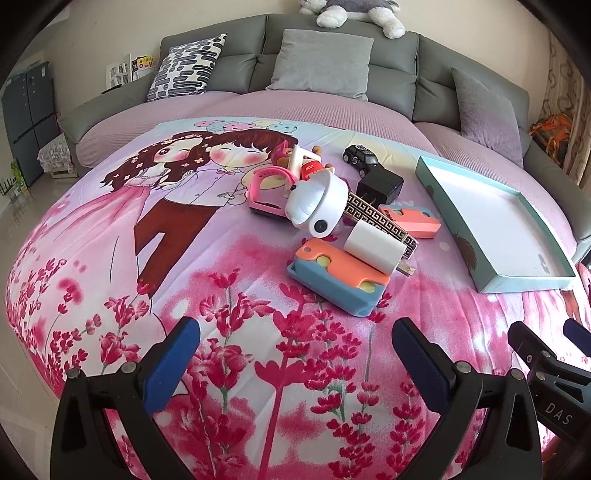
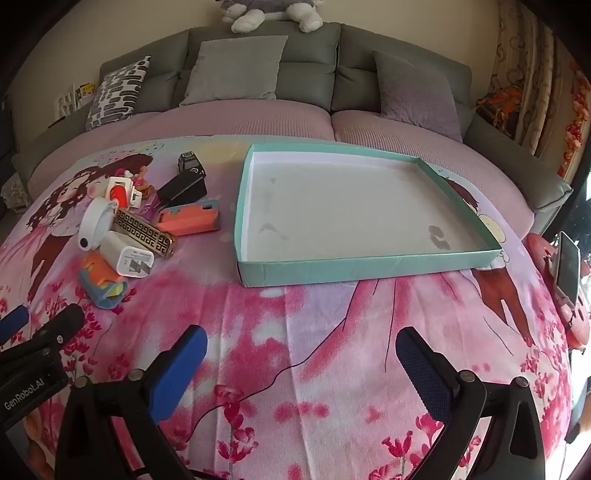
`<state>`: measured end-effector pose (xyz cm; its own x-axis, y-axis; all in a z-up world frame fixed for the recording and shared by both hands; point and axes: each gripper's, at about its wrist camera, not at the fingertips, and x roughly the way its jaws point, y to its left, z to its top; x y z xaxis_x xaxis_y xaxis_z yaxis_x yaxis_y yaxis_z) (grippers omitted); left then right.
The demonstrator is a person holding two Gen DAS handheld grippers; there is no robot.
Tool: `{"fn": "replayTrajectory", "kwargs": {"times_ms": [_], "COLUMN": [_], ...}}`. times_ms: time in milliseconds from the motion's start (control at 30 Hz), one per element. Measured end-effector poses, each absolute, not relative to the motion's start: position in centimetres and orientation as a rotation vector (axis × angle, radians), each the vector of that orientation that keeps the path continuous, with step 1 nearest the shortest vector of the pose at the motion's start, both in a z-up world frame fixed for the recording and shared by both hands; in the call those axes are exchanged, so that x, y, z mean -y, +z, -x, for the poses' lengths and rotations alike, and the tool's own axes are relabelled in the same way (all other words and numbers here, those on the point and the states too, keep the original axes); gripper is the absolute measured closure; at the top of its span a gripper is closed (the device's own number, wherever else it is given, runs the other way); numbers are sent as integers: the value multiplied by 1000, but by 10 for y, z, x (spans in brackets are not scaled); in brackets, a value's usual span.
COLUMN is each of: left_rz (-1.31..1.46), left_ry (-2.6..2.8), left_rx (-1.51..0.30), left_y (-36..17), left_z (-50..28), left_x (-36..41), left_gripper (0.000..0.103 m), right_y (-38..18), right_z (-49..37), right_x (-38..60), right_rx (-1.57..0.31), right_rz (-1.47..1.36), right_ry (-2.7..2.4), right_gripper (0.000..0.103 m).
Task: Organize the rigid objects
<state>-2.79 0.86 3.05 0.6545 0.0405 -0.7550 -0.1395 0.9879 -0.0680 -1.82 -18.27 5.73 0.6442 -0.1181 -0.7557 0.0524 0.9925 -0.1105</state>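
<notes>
At the bottom of the left wrist view the left gripper (image 1: 295, 354) stands spread wide with nothing between its blue pads (image 1: 170, 365), hanging over the pink flowered blanket (image 1: 221, 295); the right gripper (image 2: 301, 360), low in its own view, is likewise fully released and holds nothing, and its black frame also shows at the lower right edge of the left view. Just beyond the left gripper, right of centre in that frame, lies a heap of small rigid objects: nearest is a blue and orange case (image 1: 336, 280), with a white charger block (image 1: 373, 245) resting partly on it. Touching behind these are a gold-and-black patterned bar (image 1: 380, 218) and a white round camera (image 1: 314, 206) tilted on its side. Further up the frame sit a pink watch (image 1: 267, 184), a coral and teal case (image 1: 413, 219), a black adapter (image 1: 380, 184), a white and red piece (image 1: 306, 166) and, farthest in the heap, a black toy car (image 1: 360, 157). In the right wrist view the same heap fills the left side, while a shallow teal box lid (image 2: 369, 264) with a white inside lies flat in the middle of the frame, apart from the heap. At the right edge a phone (image 2: 567, 264) stands propped. Across the top run a grey sofa (image 2: 310, 55), its cushions (image 2: 236, 70) and a plush toy (image 2: 273, 14).
</notes>
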Motion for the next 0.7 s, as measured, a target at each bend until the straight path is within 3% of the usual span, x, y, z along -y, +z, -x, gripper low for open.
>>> {"fn": "replayTrajectory", "kwargs": {"times_ms": [700], "left_rz": [119], "left_ry": [88], "left_rx": [-860], "left_y": [27], "left_z": [29], "left_x": [-6], "left_gripper": [0], "right_y": [57], "right_z": [19], "right_x": [182], "right_rx": [-880], "right_rz": [86], "right_ry": [-102], "right_gripper": [0]}}
